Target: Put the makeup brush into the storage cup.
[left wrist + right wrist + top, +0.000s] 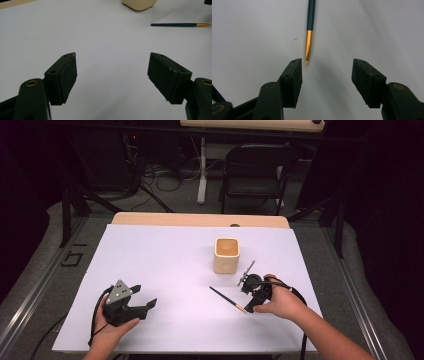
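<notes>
Your right gripper [248, 308] at lower right tilts down, jaws wide and empty, the brush [309, 37] tip just ahead.

my brush [311, 15] has a smooth, shiny dark green handle and a shiny gold metal band. my grippers' black pads [295, 80] look dull and a bit rough. the white table sheet [165, 270] is smooth and matt.

Bright, even light falls on the white table [165, 270]; the room around the table is dark, shadows are soft, and both gripper views look slightly blurred.
</notes>
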The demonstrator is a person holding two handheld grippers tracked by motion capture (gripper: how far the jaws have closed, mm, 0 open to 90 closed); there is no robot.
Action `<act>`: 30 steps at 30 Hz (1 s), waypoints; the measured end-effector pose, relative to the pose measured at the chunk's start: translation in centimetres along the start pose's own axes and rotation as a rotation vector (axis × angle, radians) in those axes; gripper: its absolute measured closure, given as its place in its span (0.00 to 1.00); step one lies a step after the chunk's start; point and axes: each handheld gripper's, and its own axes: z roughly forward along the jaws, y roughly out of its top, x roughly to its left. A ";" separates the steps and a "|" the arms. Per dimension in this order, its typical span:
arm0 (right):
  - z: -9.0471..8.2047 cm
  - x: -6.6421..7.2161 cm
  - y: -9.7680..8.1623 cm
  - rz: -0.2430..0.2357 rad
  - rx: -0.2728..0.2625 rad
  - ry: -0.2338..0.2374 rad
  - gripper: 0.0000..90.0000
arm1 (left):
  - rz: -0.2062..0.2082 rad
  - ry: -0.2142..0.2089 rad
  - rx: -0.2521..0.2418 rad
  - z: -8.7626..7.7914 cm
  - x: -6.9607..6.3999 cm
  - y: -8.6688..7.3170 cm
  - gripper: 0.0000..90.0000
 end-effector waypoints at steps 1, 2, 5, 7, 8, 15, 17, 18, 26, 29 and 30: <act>0.0 -0.1 0.0 0.007 -0.001 0.006 0.47 | 0.002 0.001 0.001 0.0 0.0 0.0 0.27; 0.0 -0.2 0.0 0.011 -0.004 0.006 0.47 | 0.002 0.001 0.001 0.0 0.0 0.0 0.27; 0.0 -0.4 0.1 0.012 0.000 0.007 0.48 | 0.001 0.000 0.000 0.0 0.0 0.0 0.27; -0.1 -0.6 0.2 0.004 0.009 0.019 0.49 | 0.002 -0.001 0.000 0.0 0.0 0.0 0.27; 0.0 -0.7 0.2 0.007 0.004 0.024 0.49 | 0.001 -0.001 0.000 0.0 0.0 0.0 0.27; 0.2 -0.8 0.8 -0.012 0.033 0.036 0.52 | 0.000 -0.001 0.003 0.1 0.0 0.0 0.27; 0.4 -0.8 1.0 -0.015 0.036 0.032 0.52 | 0.002 -0.002 0.004 0.1 0.0 0.0 0.27; 0.6 -0.8 1.1 -0.016 0.035 0.035 0.52 | 0.002 0.000 0.005 0.1 0.0 0.0 0.27; 1.5 -0.5 1.9 -0.038 0.024 0.034 0.54 | 0.004 -0.003 0.008 0.1 -0.1 0.0 0.27; 1.6 -0.3 2.4 -0.051 0.037 0.034 0.55 | 0.001 -0.001 0.005 0.1 0.0 0.0 0.27; 1.5 -0.2 2.5 -0.051 0.045 0.028 0.55 | 0.002 0.000 0.009 0.1 0.0 0.0 0.27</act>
